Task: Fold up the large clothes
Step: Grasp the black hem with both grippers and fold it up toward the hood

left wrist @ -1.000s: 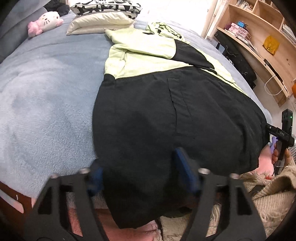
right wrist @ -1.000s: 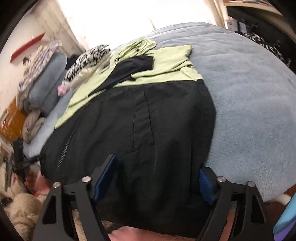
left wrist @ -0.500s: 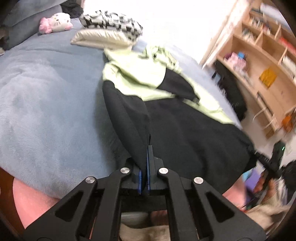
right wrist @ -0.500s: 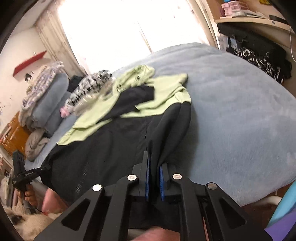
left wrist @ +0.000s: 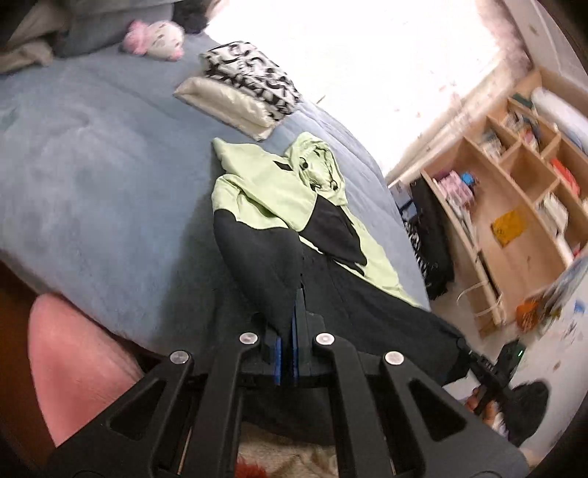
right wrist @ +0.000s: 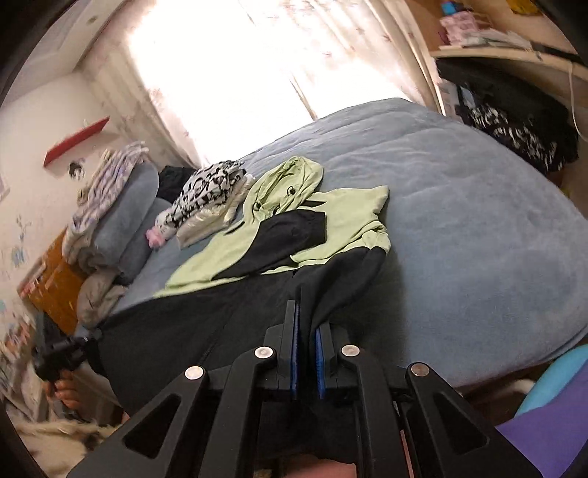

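A large black and light-green hooded jacket [left wrist: 279, 198] lies spread on the blue bed, hood at the far end, sleeves folded across the chest. It also shows in the right wrist view [right wrist: 279, 235]. My left gripper [left wrist: 287, 327] is shut on the jacket's black hem at its left corner and holds it lifted off the bed. My right gripper [right wrist: 307, 331] is shut on the black hem at the right corner, also raised. Each gripper shows small in the other's view, at the hem's far end.
The blue blanket [left wrist: 92, 176] covers the bed. A folded pile with a black-and-white patterned cloth [left wrist: 250, 81] and a pink plush toy [left wrist: 154, 35] lie near the head. Wooden shelves [left wrist: 514, 206] stand past the bed's right side. Grey pillows [right wrist: 121, 206] are stacked at the left.
Both grippers went from open over the hem to shut on it. They then lifted the two hem corners up and away from the bed, so the black fabric pulls up in ridges.
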Motion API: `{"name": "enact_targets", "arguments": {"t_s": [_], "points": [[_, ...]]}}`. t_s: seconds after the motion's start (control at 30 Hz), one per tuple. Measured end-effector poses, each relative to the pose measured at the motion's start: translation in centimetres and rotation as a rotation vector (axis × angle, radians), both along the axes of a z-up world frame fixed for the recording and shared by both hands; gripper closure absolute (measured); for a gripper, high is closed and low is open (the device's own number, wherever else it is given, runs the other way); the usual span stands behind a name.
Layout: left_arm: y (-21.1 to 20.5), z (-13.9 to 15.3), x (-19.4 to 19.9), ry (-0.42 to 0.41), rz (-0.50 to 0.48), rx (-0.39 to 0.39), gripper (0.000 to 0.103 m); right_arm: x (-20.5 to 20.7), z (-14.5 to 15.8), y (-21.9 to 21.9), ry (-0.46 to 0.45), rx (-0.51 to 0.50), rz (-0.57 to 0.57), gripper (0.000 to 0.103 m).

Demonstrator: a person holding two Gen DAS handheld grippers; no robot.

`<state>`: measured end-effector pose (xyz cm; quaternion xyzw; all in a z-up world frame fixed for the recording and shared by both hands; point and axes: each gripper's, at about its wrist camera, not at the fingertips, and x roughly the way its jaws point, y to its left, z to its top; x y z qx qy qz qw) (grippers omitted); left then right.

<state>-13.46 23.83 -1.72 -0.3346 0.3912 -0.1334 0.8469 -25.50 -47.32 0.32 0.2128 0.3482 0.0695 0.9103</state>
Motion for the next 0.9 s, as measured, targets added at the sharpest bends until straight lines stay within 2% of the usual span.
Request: {"name": "enact_targets", "arguments": {"t_s": [0.1,0.27,0.47,0.53,0.63,0.67,0.73,0.8,0.87,0.9], "points": [[1.3,-0.4,1.3,0.007,0.039,-0.061,0.102,1.8,-0.7,-1.1,0.033,0.060,-0.051,0.096],[2.3,-1.8,7.4,0.040,0.112,-0.158,0.102,8.2,-2.8,-4.4,0.119,0.234,-0.141,0.096],[2.1,-2.4,18.7,0.088,0.177,-0.146,0.101,21.2,-5.1,-7.3,0.184,0.343,-0.236,0.095],[2.2,-3.1,23.0,0.110,0.202,-0.193,0.101,26.4,-6.3,-8.2,0.208,0.425,-0.282,0.085],[2.3,-4.2,28.3,0.138,0.237,-0.286,0.101,32.2,-7.9,-9.7,0.202,0.576,-0.330,0.051],[2.2,-4.7,30.2,0.147,0.250,-0.321,0.100,33.6,-8.2,-10.0,0.201,0.597,-0.337,0.040],[1.6,-5.3,32.9,0.154,0.282,-0.326,0.099,36.4,-8.6,-10.7,0.176,0.615,-0.349,0.039],[1.2,-5.9,34.9,0.156,0.304,-0.320,0.090,38.3,-8.6,-11.0,0.161,0.598,-0.341,0.037],[1.3,-6.8,36.0,0.150,0.342,-0.318,0.075,40.2,-8.8,-11.1,0.164,0.546,-0.327,0.037],[1.5,-7.2,36.4,0.151,0.362,-0.294,0.074,41.2,-8.8,-11.0,0.178,0.474,-0.313,0.037]]}}
